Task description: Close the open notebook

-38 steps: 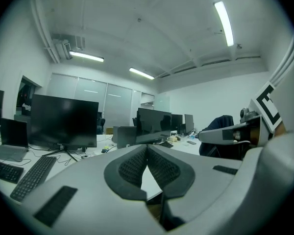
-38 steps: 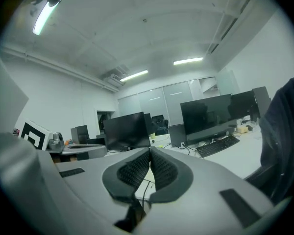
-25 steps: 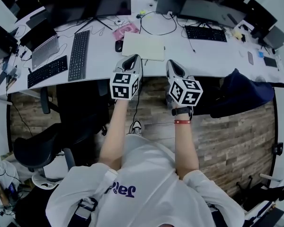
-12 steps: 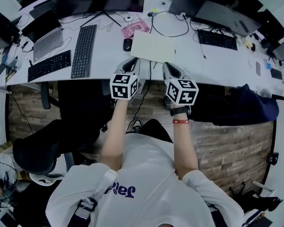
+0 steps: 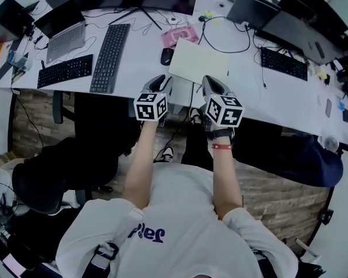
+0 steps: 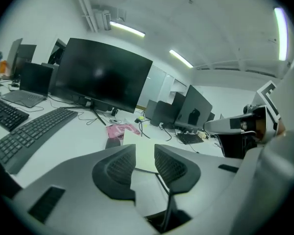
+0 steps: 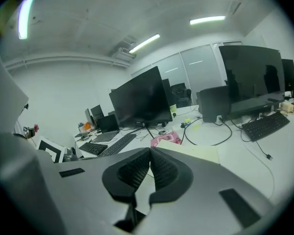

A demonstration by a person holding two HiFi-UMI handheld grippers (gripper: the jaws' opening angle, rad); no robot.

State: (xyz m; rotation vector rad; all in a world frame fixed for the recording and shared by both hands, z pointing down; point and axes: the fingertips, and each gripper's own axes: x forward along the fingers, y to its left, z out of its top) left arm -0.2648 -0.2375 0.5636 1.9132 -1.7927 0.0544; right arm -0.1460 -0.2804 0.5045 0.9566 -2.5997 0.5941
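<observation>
The open cream paper notebook [image 5: 200, 61] lies on the white table [image 5: 140, 69] near its front edge. A black computer mouse [image 5: 166, 56] sits just left of it, a pink plastic packet [image 5: 180, 35] behind the mouse, and a long black keyboard [image 5: 110, 49] farther left.

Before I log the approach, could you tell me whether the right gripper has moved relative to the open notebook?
Yes. The right gripper has shifted left against the notebook: from beyond its right corner to before its near edge.

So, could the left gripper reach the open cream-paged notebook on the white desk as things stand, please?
Probably yes. The left gripper, its jaws just opening and empty, hangs just short of the open cream-paged notebook. Nothing stands between them; a black mouse only lies beside it.
</observation>
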